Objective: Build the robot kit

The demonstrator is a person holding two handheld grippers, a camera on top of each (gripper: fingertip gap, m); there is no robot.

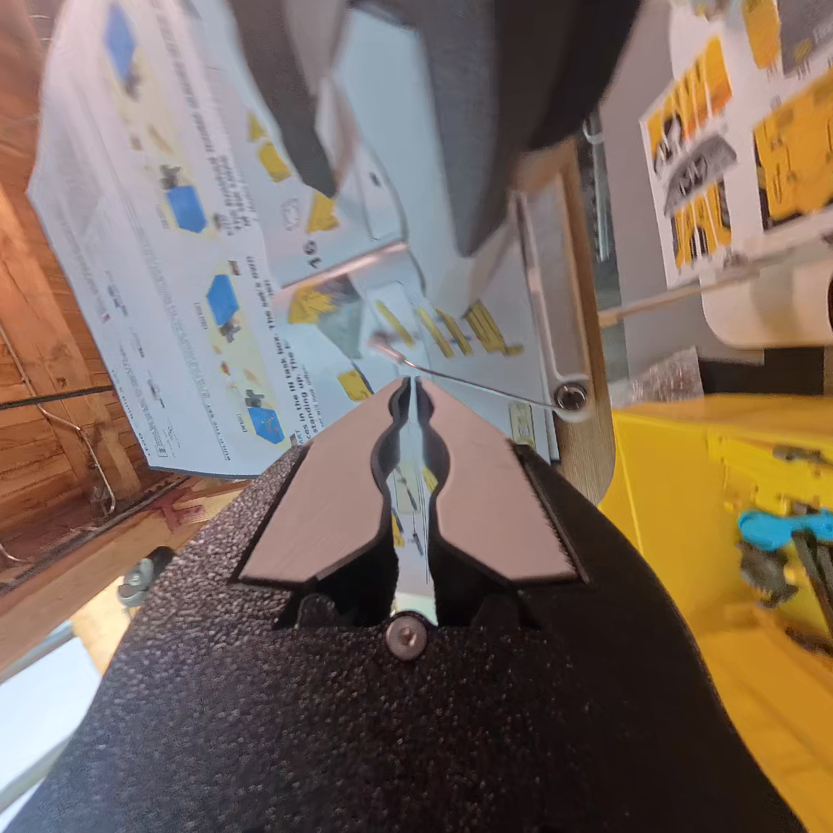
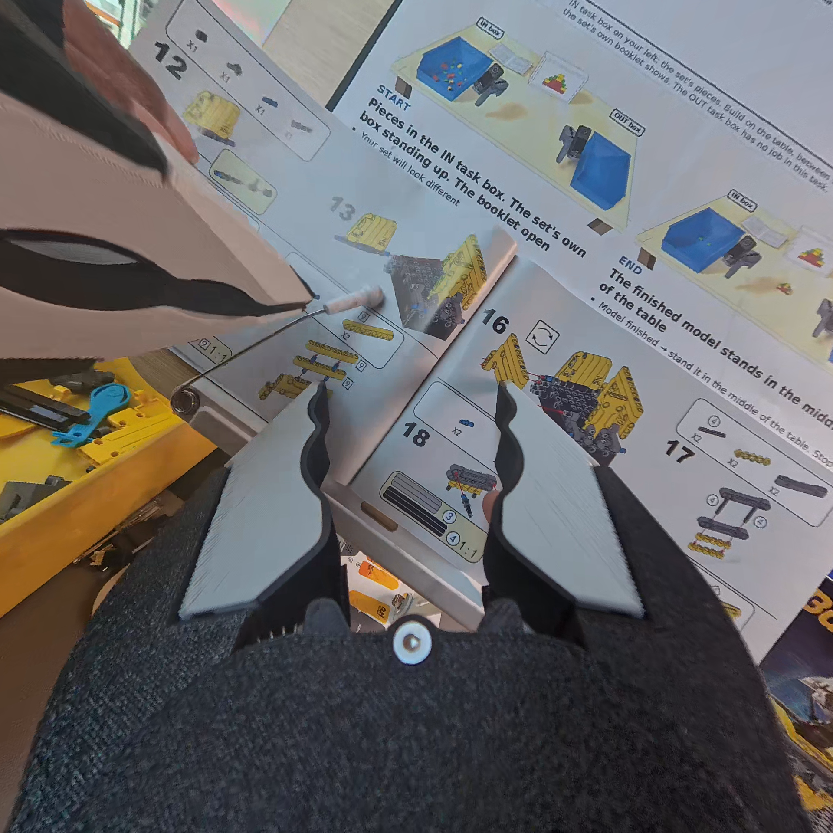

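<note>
The left gripper, pinched onto the stand's wire page clip, could tear the booklet if released, while the right gripper gapes empty.

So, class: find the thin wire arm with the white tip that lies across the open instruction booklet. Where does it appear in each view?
Left wrist view: the wire arm crosses the middle, just beyond the left gripper, ending at a screw on the right.
Right wrist view: it runs left of centre, with its white tip under the left gripper's fingers.
Shared landmark: the yellow box.
</note>
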